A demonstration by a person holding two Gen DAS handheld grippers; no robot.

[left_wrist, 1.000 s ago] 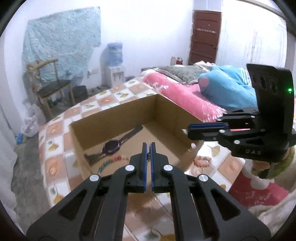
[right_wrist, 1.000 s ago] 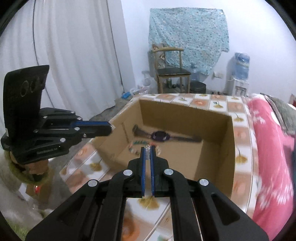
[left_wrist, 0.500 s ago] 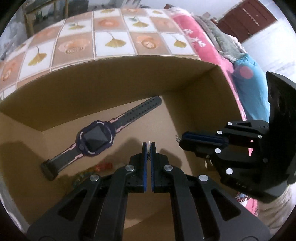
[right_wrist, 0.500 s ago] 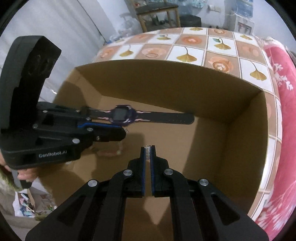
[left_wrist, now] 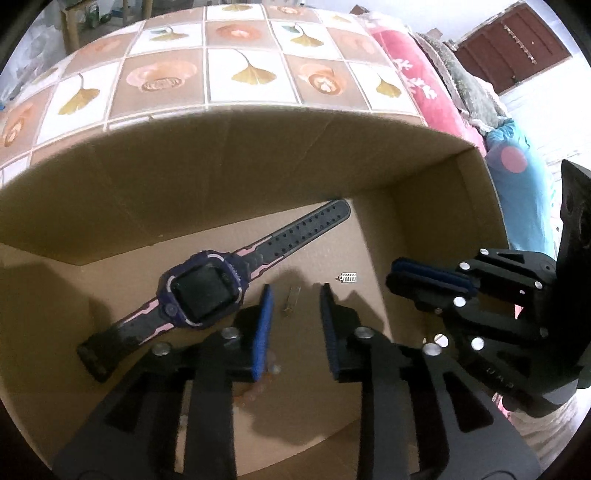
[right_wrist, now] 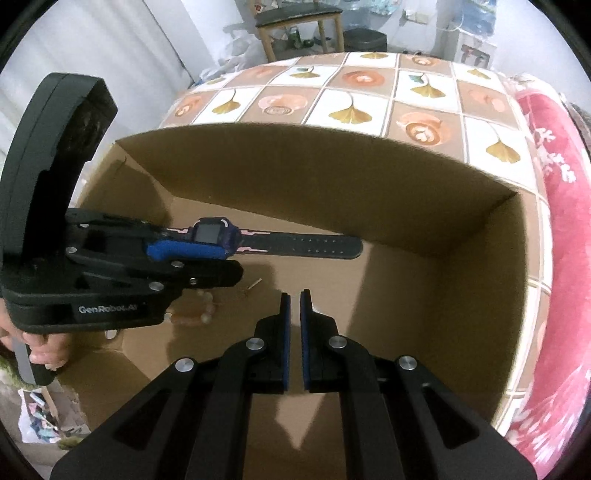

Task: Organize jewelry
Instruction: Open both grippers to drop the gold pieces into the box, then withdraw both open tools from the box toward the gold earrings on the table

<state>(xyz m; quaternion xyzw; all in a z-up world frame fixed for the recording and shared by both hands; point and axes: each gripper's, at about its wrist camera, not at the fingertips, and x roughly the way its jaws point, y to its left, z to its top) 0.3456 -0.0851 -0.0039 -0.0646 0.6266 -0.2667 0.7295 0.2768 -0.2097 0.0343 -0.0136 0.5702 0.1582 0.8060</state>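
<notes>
A bedroom with white walls, a wooden chair at the back and a bed under a pink flowered blanket along one side. In front stands a worktop covered in a cloth printed with ginkgo leaves and roses, and on it sits an open brown cardboard box.

Both hand-held tools have come down from above the box and now point steeply into it. The left gripper has just been opening its jaws, and they stand apart with nothing pressed between the blue pads. A thin gold-coloured pin or earring lies on the box floor in the gap between them, touching neither pad. It looks as though this piece has been delivered into the box, so that part of the tidying seems done.

The right gripper has its pads nearly together with only a narrow slit, and nothing shows between them. A small silver ribbed charm sits just beside its tip, between the two tools. Whether it rests on the cardboard or is in the air I cannot tell.

Already in the box are a dark purple child's smartwatch with a black and pink strap, just left of the left gripper, and a pale pink bead bracelet, partly hidden under it.
</notes>
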